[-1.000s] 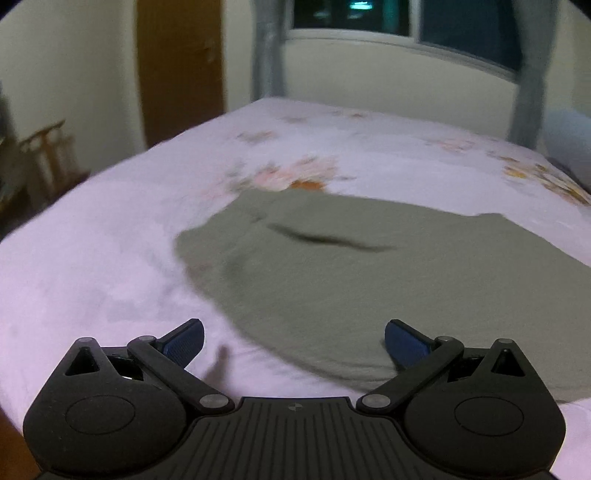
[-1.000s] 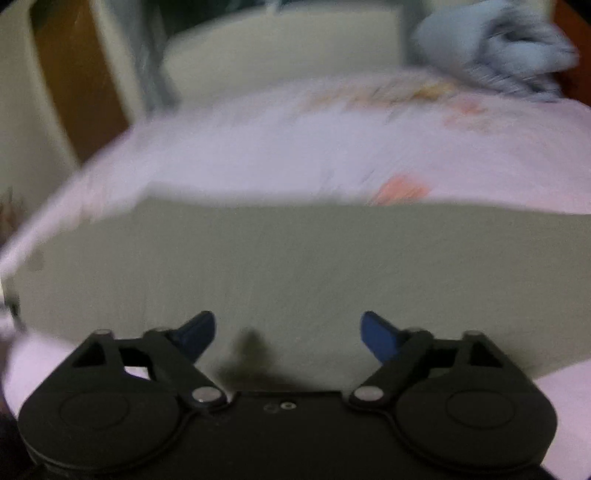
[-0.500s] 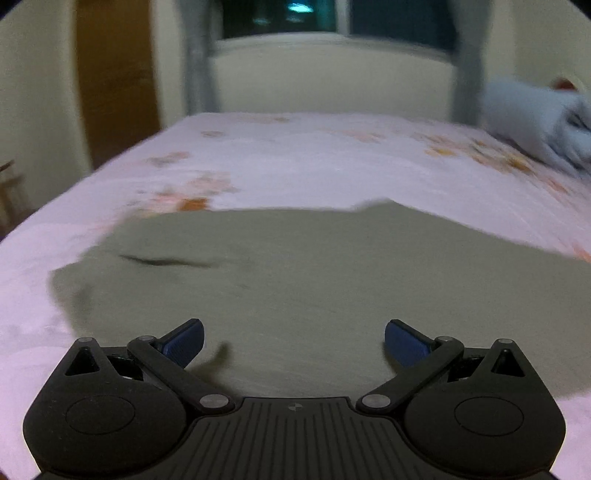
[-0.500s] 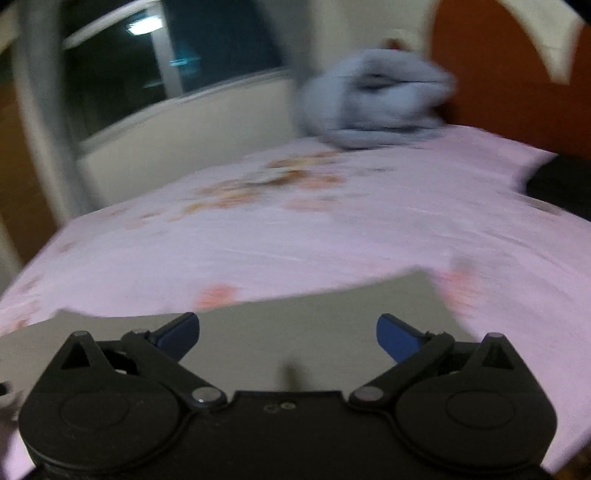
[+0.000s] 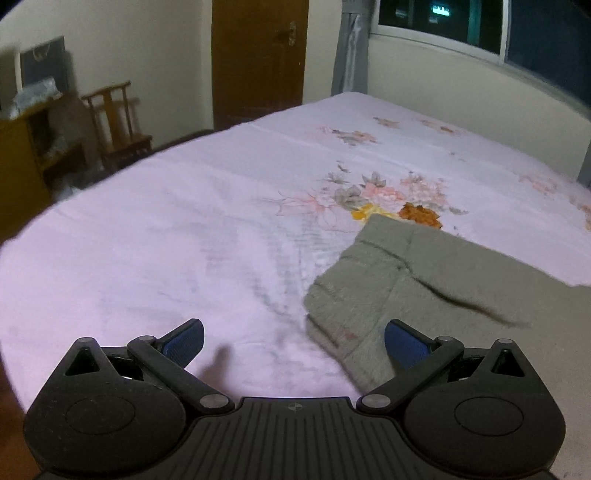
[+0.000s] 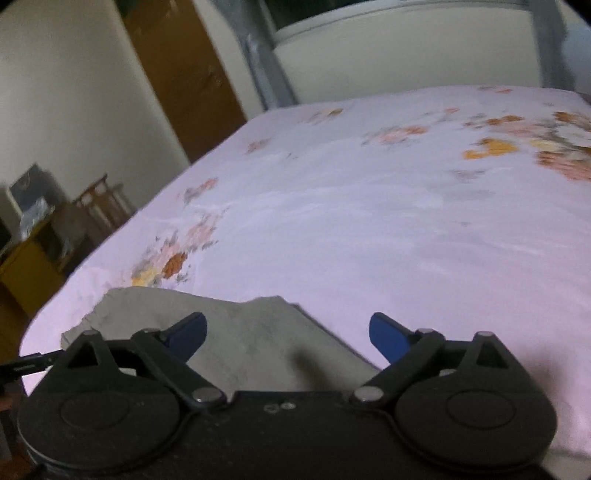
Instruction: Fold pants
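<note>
- Pants (image 5: 424, 291): grey-green, lying flat on the bed (image 5: 166, 240), near its front edge. In the left wrist view they fill the lower right; a seamed end points toward the floral print (image 5: 369, 195) on the sheet.
- Left gripper (image 5: 293, 341): fingers spread wide, nothing between them. Right blue pad (image 5: 404, 343) sits over the pants' near edge; left pad over bare pink sheet. Contact with the cloth cannot be judged.
- Right gripper (image 6: 286, 334): fingers spread wide, empty. Pants (image 6: 236, 332) lie below and between the fingers, toward the left one; view is blurred, so the fabric's folds are probably there but unclear.
- Background: wooden door (image 5: 258, 59), wooden chair (image 5: 118, 122), curtained window (image 5: 443, 18).
</note>
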A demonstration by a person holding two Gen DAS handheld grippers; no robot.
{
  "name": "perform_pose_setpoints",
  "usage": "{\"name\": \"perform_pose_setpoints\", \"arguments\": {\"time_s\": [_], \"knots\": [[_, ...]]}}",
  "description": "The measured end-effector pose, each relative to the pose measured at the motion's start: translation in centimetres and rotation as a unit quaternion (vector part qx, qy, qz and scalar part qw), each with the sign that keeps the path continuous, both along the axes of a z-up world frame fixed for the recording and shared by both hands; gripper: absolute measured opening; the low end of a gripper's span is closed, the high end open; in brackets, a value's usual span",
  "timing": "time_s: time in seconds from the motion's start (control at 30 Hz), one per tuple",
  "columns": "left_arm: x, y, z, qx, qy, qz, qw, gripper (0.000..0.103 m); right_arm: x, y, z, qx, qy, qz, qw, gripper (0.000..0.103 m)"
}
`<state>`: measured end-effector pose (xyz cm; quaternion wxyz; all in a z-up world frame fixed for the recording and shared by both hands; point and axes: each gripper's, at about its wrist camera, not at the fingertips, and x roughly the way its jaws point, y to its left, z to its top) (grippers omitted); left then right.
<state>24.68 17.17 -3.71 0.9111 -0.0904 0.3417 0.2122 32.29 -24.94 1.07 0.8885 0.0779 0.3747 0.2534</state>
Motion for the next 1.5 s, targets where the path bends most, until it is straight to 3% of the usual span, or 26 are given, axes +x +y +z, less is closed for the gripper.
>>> {"name": "perform_pose_setpoints", "arguments": {"time_s": [0.27,0.33,0.4,0.47,0.5,0.57,0.63,0.73,0.83,0.93,1.0,1.07,1.13,1.23,1.33,1.4,1.47,1.5], "knots": [[2.4,-1.1,-1.6,-0.014,-0.001,-0.021,0.9997,0.103,3.7,3.5,-2.8,-0.03,0.041,0.04,0.998,0.074],[2.5,-1.3,-1.5,-0.011,-0.002,-0.022,0.9997,0.103,3.9,4.4,-3.3,-0.046,0.053,0.053,0.996,0.058],[2.4,-1.5,-1.5,-0.005,-0.001,-0.024,0.9997,0.103,3.5,5.3,-3.3,-0.056,0.048,0.063,0.995,0.049],[2.5,-1.6,-1.6,-0.005,-0.001,-0.027,0.9996,0.103,2.4,6.4,-2.9,-0.095,0.01,0.074,0.993,0.022],[2.4,-1.6,-1.5,-0.007,-0.001,-0.028,0.9996,0.103,2.0,7.0,-2.6,-0.123,-0.008,0.068,0.99,0.0],[2.7,-1.7,-1.5,-0.008,0.002,-0.037,0.9993,0.1,1.6,7.8,-2.1,-0.144,-0.026,0.069,0.987,0.0],[3.0,-1.9,-1.4,-0.011,0.004,-0.055,0.9984,0.085,1.4,8.3,-2.1,-0.159,-0.032,0.075,0.984,0.0],[3.5,-2.6,-1.3,0.003,0.008,-0.068,0.9977,0.082,1.2,8.2,-2.3,-0.172,-0.038,0.075,0.981,0.0],[3.9,-2.6,-1.8,0.002,0.013,-0.069,0.9975,0.083,1.0,9.1,-4.1,-0.24,-0.057,0.07,0.966,0.0],[3.9,-1.9,-2.6,-0.002,0.013,-0.062,0.998,0.097,1.6,8.3,-4.6,-0.216,-0.042,0.054,0.974,0.0],[3.3,-1.3,-2.5,-0.01,0.008,-0.056,0.9984,0.1,1.5,7.9,-3.8,-0.225,-0.059,0.028,0.972,0.002],[2.5,-1.5,-1.9,0.005,-0.004,-0.047,0.9989,0.1,0.8,6.8,-1.9,-0.195,-0.079,0.003,0.978,0.004],[2.1,-2.2,-1.2,0.033,-0.009,-0.042,0.9985,0.1,-0.3,6.8,-0.4,-0.175,-0.106,0.011,0.979,0.006],[2.1,-3.3,-0.1,0.053,-0.013,-0.045,0.9975,0.1,-1.2,8.0,0.4,-0.143,-0.102,0.037,0.984,0.01],[2.0,-3.8,0.7,0.058,-0.03,-0.05,0.9966,0.1,-1.9,9.7,-0.3,-0.137,-0.098,0.065,0.983,0.009],[2.9,-3.4,-0.3,0.067,-0.006,-0.044,0.9967,0.1,-1.5,10.5,-1.6,-0.148,-0.083,0.083,0.982,0.01],[3.5,-2.2,-2.4,0.041,0.023,-0.046,0.9978,0.103,-0.3,10.9,-4.0,-0.19,-0.055,0.077,0.977,0.011],[3.2,-1.3,-3.0,0.01,0.014,-0.043,0.9989,0.103,0.1,10.3,-4.5,-0.176,-0.052,0.072,0.98,0.009]]}}
